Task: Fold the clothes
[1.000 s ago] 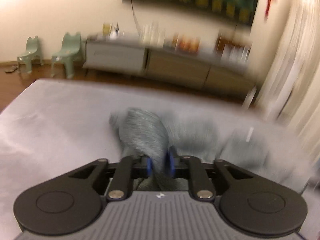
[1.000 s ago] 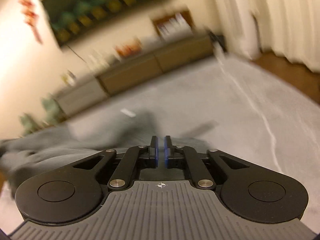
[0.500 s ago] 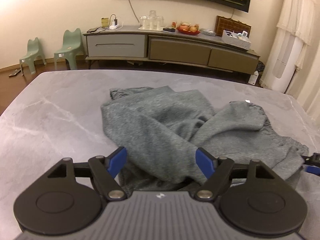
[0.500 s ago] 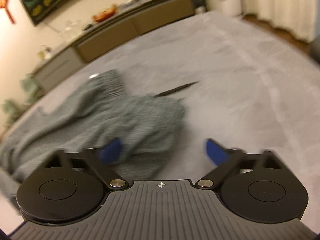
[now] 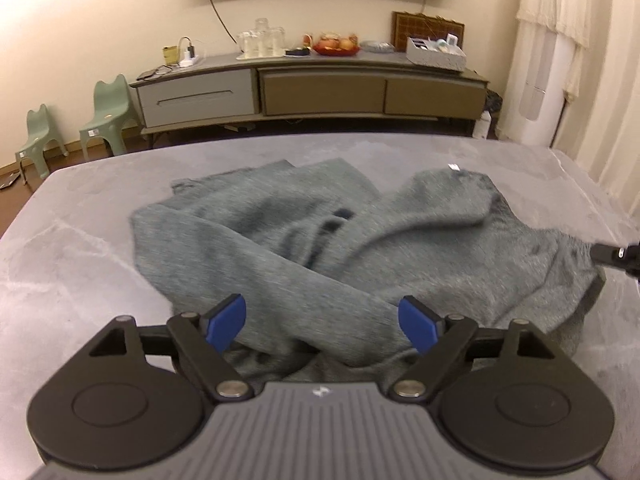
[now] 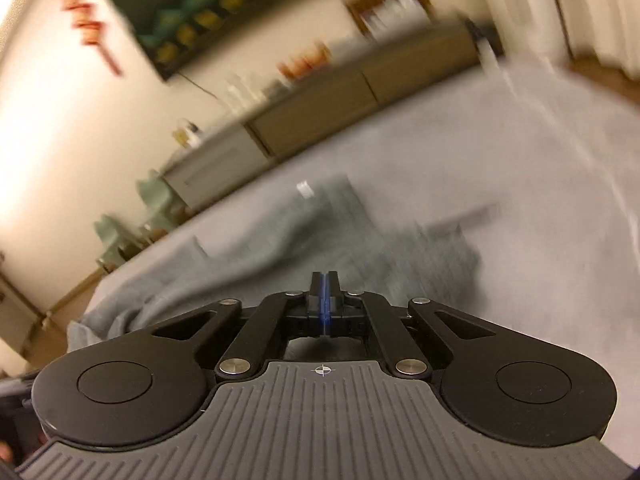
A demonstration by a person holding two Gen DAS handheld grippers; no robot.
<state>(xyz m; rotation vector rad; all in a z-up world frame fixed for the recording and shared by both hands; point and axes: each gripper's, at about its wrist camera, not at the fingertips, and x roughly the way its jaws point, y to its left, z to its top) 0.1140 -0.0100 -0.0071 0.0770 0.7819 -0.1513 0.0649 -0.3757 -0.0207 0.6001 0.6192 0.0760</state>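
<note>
Right gripper (image 6: 325, 304) has closed.

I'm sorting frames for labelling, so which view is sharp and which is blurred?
Left wrist view: mostly sharp, slight softness on the garment, fisheye bending the cabinet. Right wrist view: heavy motion blur across the garment and room; only the shut right tool is crisp.

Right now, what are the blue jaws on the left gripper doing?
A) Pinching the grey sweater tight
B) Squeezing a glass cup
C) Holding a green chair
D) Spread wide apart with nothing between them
D. The left gripper has its blue jaws spread wide apart, and the grey sweater lies crumpled on the table beyond them, not pinched between them.
</note>
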